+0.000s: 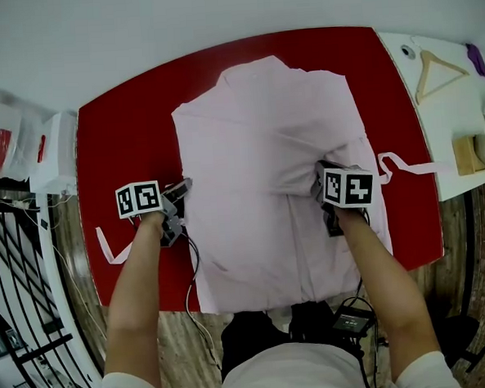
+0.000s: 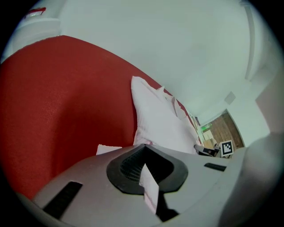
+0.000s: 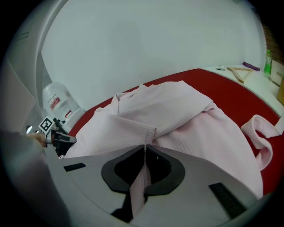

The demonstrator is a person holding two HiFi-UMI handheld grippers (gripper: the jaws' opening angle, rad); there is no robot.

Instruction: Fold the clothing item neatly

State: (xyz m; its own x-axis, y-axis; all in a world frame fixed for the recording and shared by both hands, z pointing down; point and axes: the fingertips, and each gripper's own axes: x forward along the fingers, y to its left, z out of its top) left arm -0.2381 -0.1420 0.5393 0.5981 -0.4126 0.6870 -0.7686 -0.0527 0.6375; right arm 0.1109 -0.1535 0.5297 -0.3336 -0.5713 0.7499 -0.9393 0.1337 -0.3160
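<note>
A pale pink robe (image 1: 274,171) lies spread on the red table (image 1: 124,131), collar at the far side. My left gripper (image 1: 180,203) is at the robe's left edge, shut on a fold of pink cloth (image 2: 148,188) that runs between its jaws. At the robe's right middle, my right gripper (image 1: 323,191) is shut on another fold (image 3: 141,184), with the robe (image 3: 177,119) bunched just ahead of it. A pink belt end (image 1: 405,167) trails off to the right, and another strip (image 1: 110,246) lies at the left.
A white side table (image 1: 458,102) at the right holds a wooden hanger (image 1: 436,71) and a wooden block (image 1: 468,155). A white box (image 1: 55,151) and packages sit left of the red table. Cables (image 1: 195,282) hang at the near edge.
</note>
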